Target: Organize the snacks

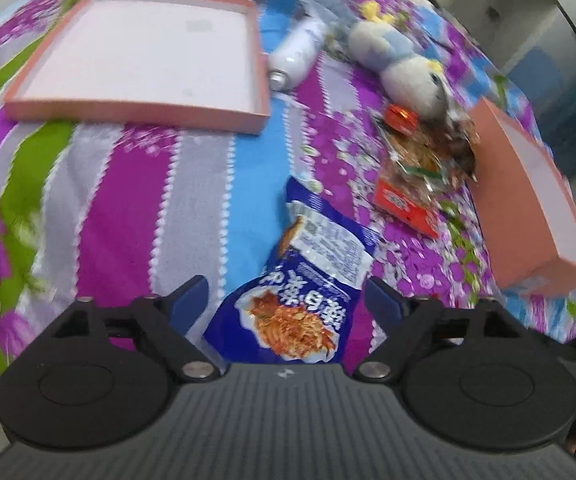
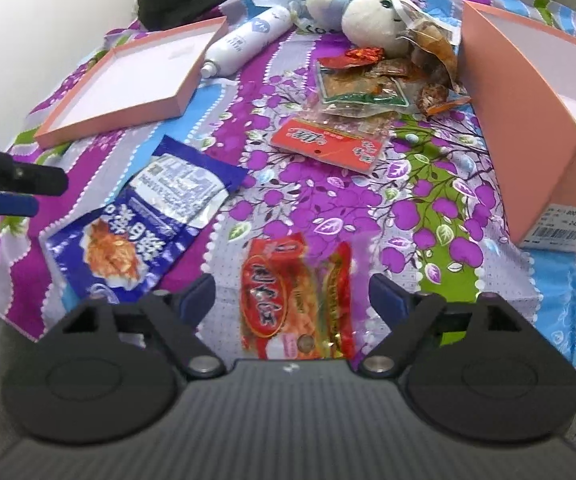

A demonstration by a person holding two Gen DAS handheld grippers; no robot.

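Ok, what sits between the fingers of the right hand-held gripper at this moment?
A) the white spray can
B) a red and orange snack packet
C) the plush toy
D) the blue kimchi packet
B: in the right wrist view the red and orange snack packet lies flat on the cloth between the open fingers of the right hand-held gripper, not clamped.

pink box halves [image 2: 527, 92]: 2 | blue snack bag [image 2: 140, 232]: 1 | red snack packs [image 2: 295, 300]: 2 | small packets pile [image 2: 387, 80]: several, uncountable | white bottle [image 2: 244, 40]: 1 | plush toy [image 2: 351, 8]: 1
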